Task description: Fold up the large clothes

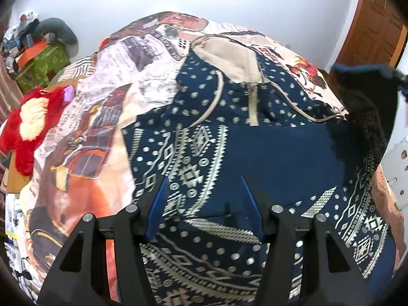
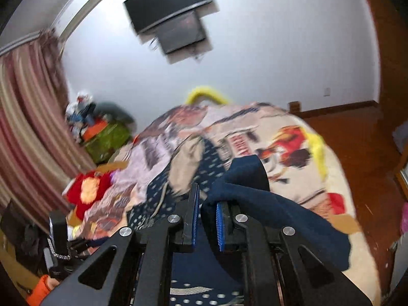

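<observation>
A navy hoodie (image 1: 255, 148) with cream patterns, beige hood lining and a zipper lies spread on the bed. My left gripper (image 1: 204, 186) is open just above its patterned front, empty. In the right wrist view my right gripper (image 2: 206, 199) has its jaws a little apart, and a navy sleeve (image 2: 255, 193) hangs over the right finger, lifted above the bed. The lifted sleeve shows dark at the right of the left wrist view (image 1: 367, 102). The rest of the hoodie (image 2: 178, 183) lies below, blurred.
A printed bedspread (image 1: 97, 97) covers the bed. A red plush toy (image 1: 30, 122) lies at its left edge, with a green box (image 1: 48, 63) and clutter behind. A wooden door (image 1: 369, 30) is at right. Curtains (image 2: 28, 127) and a wall screen (image 2: 173, 17) show.
</observation>
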